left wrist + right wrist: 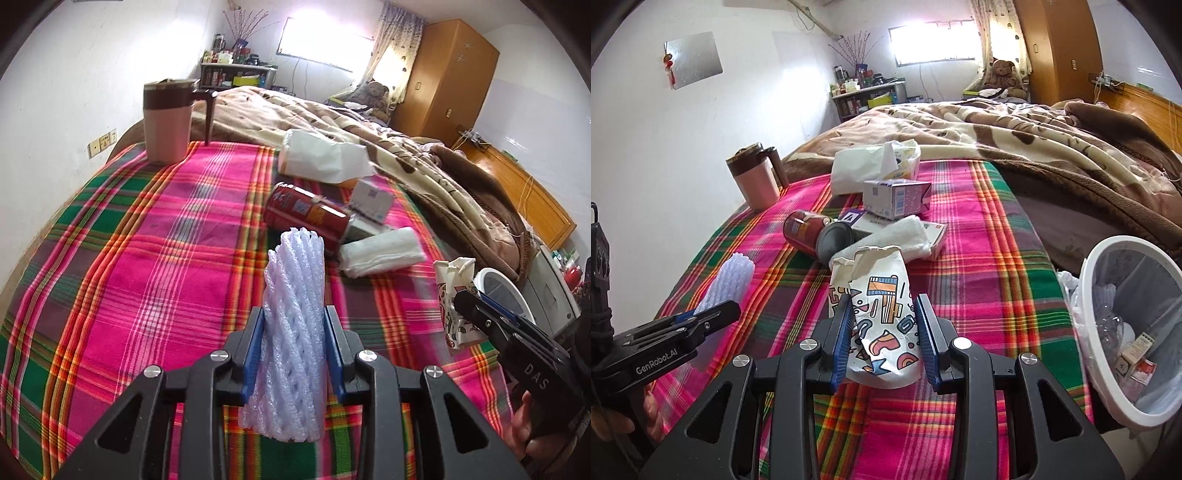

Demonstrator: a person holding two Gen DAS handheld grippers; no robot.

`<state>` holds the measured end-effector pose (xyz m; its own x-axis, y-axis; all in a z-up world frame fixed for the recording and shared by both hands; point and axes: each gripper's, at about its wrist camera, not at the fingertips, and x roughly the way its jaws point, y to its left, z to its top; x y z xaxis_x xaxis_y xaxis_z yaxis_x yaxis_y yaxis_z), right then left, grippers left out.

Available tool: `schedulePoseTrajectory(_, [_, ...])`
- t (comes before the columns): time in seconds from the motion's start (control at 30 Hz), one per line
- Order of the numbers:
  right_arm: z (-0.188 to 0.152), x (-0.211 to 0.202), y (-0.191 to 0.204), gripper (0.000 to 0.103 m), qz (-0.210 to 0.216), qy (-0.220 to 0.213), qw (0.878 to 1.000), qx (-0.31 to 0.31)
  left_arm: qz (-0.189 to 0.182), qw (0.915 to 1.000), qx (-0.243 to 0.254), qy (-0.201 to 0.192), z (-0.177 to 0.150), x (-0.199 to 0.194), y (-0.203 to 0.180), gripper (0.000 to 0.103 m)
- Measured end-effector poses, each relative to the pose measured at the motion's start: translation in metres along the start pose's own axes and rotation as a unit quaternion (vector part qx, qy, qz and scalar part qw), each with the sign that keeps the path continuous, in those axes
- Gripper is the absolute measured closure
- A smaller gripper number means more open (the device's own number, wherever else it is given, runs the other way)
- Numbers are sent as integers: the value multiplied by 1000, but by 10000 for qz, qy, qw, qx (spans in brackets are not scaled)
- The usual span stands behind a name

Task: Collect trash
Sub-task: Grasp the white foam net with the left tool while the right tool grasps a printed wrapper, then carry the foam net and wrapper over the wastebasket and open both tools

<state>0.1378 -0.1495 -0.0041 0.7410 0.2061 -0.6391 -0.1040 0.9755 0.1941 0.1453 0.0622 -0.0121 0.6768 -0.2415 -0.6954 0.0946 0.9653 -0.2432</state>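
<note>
Presently left gripper (293, 347) clamps foam net (295, 295), right gripper (884, 339) clamps crushed cup (879, 314); both held clear for the near-right bin (1108, 258).

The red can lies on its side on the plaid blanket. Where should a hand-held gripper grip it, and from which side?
Grip the red can across the middle of its round body, coming from above. It lies on its side, its dark end facing the camera, and a folded white cloth and boxes crowd that end, so the top is probably freest.

Foam net (295, 332) and crumpled cup (882, 325) gripped.
</note>
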Motion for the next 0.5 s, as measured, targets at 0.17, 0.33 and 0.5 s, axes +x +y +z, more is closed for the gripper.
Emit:
schedulePoseTrajectory(0.17, [4, -10, -12, 68, -50, -125, 9999, 90, -113, 9998, 149, -108, 3, -8, -18, 70])
schedulePoseTrajectory(0.33, [6, -19, -25, 68, -105, -240, 9995, 190, -184, 9993, 273, -192, 5, -13, -34, 70])
schedulePoseTrajectory(0.5, [10, -29, -40, 68, -172, -362, 9987, 315, -293, 9982, 450, -267, 8, -16, -54, 70])
